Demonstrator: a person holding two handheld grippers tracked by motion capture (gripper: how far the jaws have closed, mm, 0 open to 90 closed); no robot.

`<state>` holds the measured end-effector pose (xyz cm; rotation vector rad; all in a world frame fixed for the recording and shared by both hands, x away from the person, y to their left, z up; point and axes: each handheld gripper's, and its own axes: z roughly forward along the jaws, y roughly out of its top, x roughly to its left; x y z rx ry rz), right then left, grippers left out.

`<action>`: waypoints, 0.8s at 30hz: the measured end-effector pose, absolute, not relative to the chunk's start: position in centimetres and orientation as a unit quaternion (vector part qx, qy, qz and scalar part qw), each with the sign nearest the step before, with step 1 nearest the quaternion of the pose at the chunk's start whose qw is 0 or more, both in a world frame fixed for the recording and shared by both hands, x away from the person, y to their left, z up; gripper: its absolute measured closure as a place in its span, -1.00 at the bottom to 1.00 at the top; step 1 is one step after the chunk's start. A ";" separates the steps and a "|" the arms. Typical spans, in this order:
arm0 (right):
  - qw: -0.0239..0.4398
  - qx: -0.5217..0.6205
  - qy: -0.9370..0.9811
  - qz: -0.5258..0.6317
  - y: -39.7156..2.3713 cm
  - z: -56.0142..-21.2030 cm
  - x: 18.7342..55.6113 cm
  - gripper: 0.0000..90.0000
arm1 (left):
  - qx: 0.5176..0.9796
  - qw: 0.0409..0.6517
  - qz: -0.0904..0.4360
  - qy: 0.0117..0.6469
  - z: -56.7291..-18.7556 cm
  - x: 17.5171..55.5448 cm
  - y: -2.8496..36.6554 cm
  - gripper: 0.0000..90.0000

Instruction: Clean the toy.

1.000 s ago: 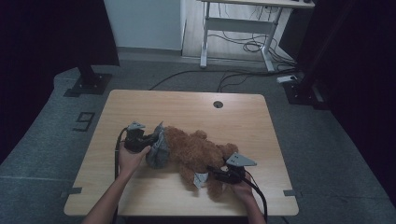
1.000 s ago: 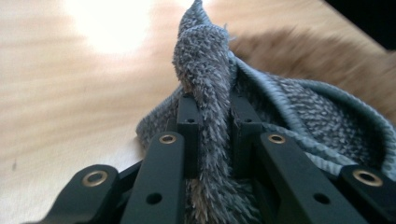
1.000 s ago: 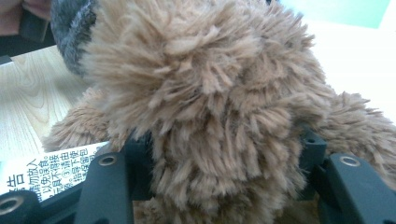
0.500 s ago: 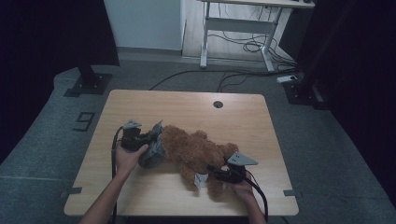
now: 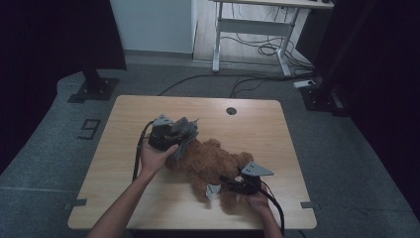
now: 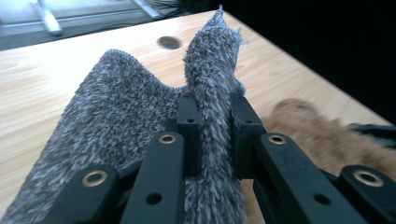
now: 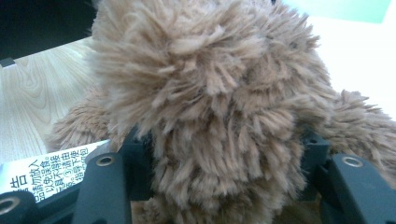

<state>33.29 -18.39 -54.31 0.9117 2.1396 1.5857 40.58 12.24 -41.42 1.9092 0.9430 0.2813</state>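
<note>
Grey fuzzy cloth (image 6: 212, 98) clamped between left gripper (image 6: 210, 112) jaws; brown teddy bear (image 7: 210, 102) limb clamped in right gripper (image 7: 224, 163) jaws.

Teddy bear's (image 5: 213, 163) head under grey cloth (image 5: 184, 133)

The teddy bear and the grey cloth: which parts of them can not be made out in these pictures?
- Teddy bear: its face, high view; too small and dim.
- Bear's white label: right gripper view; the bottom edge and a black jaw cut off the print.
- Grey cloth: its full shape, left gripper view; the jaws hide part and the bottom edge cuts it off.
- Bear's limb, right gripper view: which limb is clamped; fur too close.
</note>
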 end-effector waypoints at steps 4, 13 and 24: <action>0.163 0.319 0.750 0.556 -18.4 -54.3 33.3 -0.11 | 0.804 0.448 0.117 0.373 -41.8 41.1 10.0 0.71; 0.161 0.315 0.755 0.553 -18.3 -54.3 33.2 -0.26 | 0.804 0.427 0.081 0.407 -45.0 41.5 11.3 0.73; 0.064 0.353 0.701 0.616 -21.1 -52.6 32.3 -0.69 | 0.784 0.469 0.098 0.394 -46.9 37.7 13.6 0.74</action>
